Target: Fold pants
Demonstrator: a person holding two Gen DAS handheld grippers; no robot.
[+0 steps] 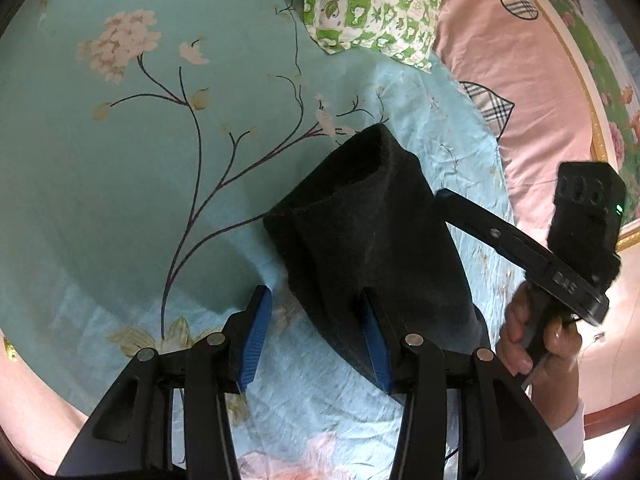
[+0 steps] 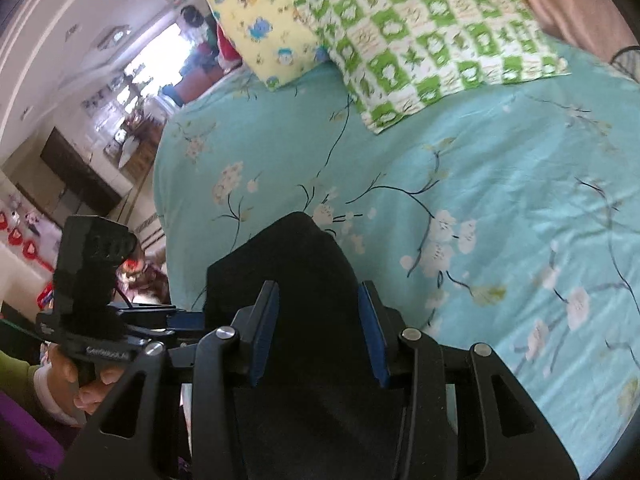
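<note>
The black pants (image 1: 368, 236) lie bunched on the teal floral bedsheet (image 1: 120, 184), just ahead and right of my left gripper (image 1: 316, 320). The left gripper is open; its right finger touches the fabric's edge and nothing lies between the pads. The right gripper's body shows at the right of the left wrist view (image 1: 576, 248). In the right wrist view the pants (image 2: 304, 276) fill the gap between the blue pads of my right gripper (image 2: 320, 320), whose jaws stand wide apart. The left gripper's body (image 2: 92, 280) shows at that view's left.
A green checked pillow (image 1: 376, 4) and a pink quilt (image 1: 532, 92) lie at the far side of the bed. A yellow pillow (image 2: 272, 12) lies beside the green one (image 2: 432, 44). The bed's left edge (image 2: 164, 200) drops to the room floor.
</note>
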